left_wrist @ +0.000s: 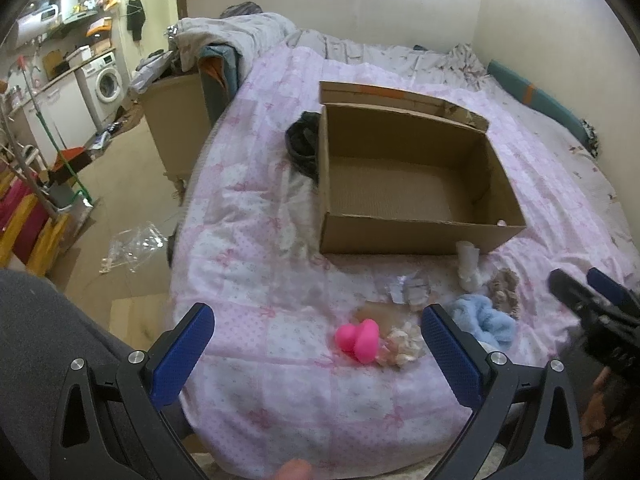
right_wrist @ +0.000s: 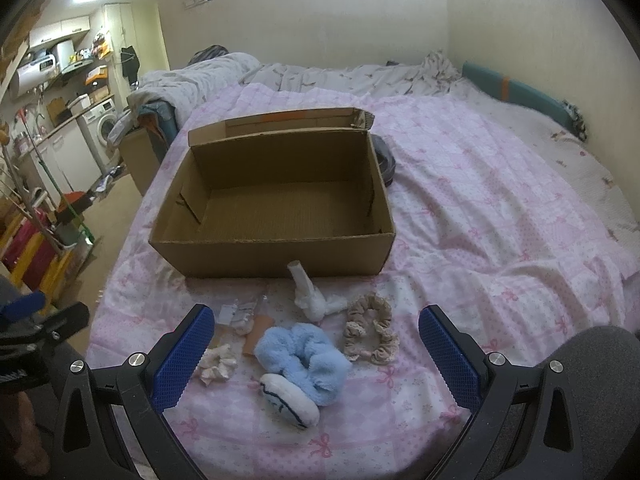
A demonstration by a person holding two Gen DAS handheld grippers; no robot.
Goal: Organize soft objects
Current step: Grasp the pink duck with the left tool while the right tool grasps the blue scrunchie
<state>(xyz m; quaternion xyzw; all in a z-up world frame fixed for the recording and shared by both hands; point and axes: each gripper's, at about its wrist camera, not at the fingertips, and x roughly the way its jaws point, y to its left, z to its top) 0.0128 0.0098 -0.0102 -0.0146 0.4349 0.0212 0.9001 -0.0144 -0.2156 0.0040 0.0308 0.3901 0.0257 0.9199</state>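
**Box nearly bare, soft things not yet packed**

While the open brown cardboard box (right_wrist: pixel 272 204) sits in the middle of the pink patchwork quilt (right_wrist: pixel 480 208), its floor looks almost bare; only a small pale scrap shows in its near right corner in the left wrist view, too small to identify. I judge the sorting barely begun, with every visible soft item left to move.

Along the quilt's near edge, left to right, lie 6 things: a bright pink rubbery heart-shaped toy (left_wrist: pixel 358 339), a cream satin scrunchie (right_wrist: pixel 216 365), a fluffy light-blue scrunchie (right_wrist: pixel 304 356) touching a white padded pouch with dark trim (right_wrist: pixel 290 400), a white knotted cloth bundle (right_wrist: pixel 316 300) just in front of the box wall, and a beige frilled scrunchie (right_wrist: pixel 370 330). Crumpled clear wrapping (right_wrist: pixel 236 314) lies between the box and the cream scrunchie.

The left gripper (left_wrist: pixel 318 354) is spread wide and holds nothing. The right gripper (right_wrist: pixel 316 356) is equally wide, empty, above the blue scrunchie.
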